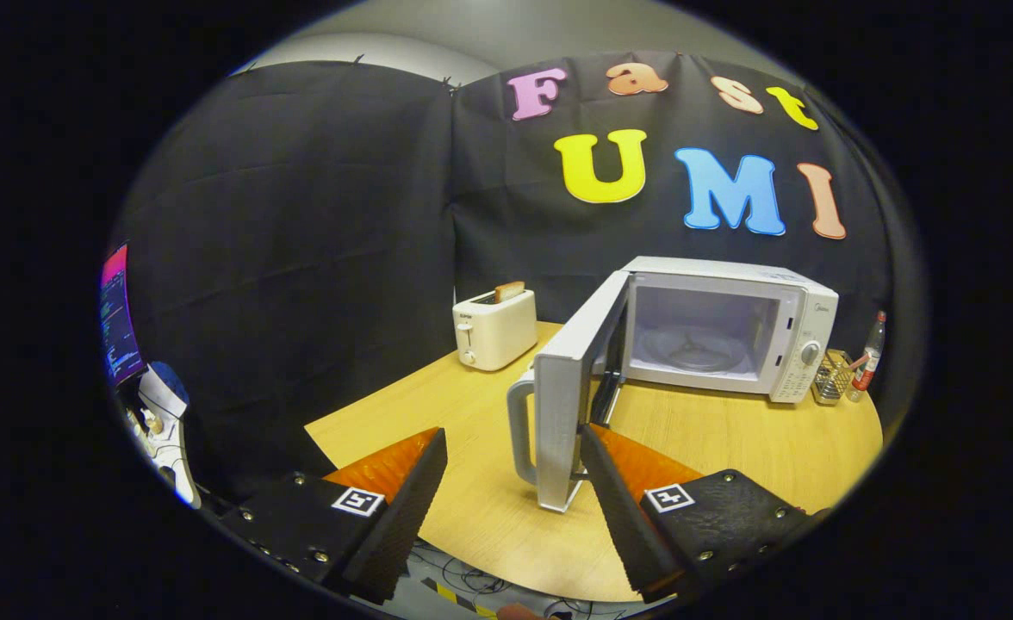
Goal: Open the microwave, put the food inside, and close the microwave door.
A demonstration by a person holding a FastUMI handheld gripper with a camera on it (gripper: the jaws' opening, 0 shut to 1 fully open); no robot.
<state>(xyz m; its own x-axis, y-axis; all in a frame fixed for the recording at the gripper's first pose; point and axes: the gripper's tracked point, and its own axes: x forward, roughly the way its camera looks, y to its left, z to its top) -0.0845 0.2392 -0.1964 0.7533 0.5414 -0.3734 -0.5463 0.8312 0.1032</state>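
A white microwave (804,331) stands at the back right of the wooden table (730,448), its cavity showing a glass turntable (694,351) with nothing on it. Its door (568,387) is swung wide open toward me, with the handle (519,430) on its outer edge. My gripper (515,448) is open; the door's handle edge sits just ahead, between the fingertips and close to the right finger (618,499), without touching either. A white toaster (494,330) with a slice of toast (509,290) sticking out of it stands behind the door, to the left of the microwave.
A small wire basket (832,377) and a bottle (870,355) stand to the right of the microwave. A monitor (119,314) and clutter lie off the table at the left. Cables run on the floor below the table's near edge.
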